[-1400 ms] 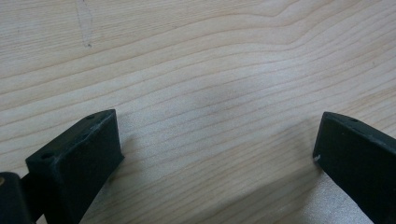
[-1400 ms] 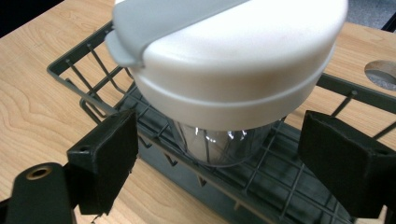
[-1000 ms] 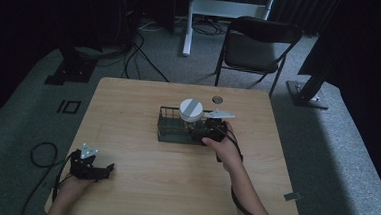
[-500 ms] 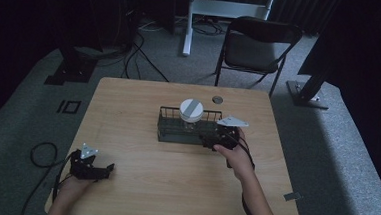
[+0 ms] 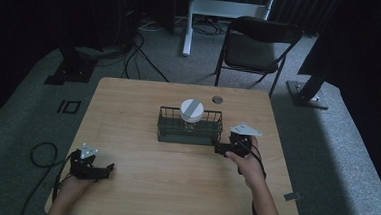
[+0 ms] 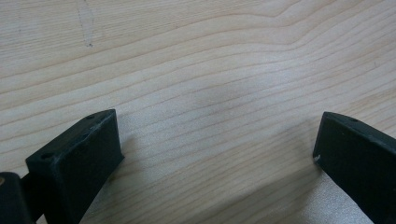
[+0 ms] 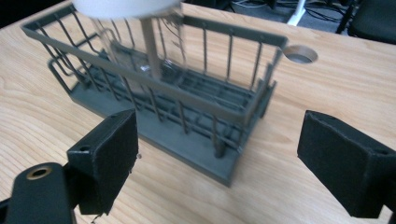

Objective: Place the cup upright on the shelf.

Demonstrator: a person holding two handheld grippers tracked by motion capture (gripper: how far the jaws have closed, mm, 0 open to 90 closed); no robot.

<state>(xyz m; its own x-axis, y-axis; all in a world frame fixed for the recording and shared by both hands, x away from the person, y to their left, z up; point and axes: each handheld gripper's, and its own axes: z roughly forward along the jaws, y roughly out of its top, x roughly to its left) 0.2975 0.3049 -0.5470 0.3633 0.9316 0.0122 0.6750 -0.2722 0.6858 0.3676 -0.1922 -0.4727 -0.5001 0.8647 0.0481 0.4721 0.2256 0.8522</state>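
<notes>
I hold the right gripper (image 5: 221, 149) just off the right end of the wire rack (image 5: 189, 132), near the middle of the table (image 5: 128, 108); its jaws stand wide apart with nothing between them. In the right gripper view, the right gripper (image 7: 217, 154) faces the near corner of the wire rack (image 7: 187, 116), apart from it and not touching. A clear glass jar (image 7: 135, 51) with a white lid (image 5: 192, 109) stands upright inside the rack, toward its middle in the high view. A round cable hole (image 5: 217, 99) sits in the tabletop just beyond the rack's far right corner. I keep the left gripper (image 5: 105, 168) low at the near left corner of the table, well apart from the rack. In the left gripper view, the left gripper (image 6: 217, 144) has its jaws spread wide over bare wood grain, holding nothing.
</notes>
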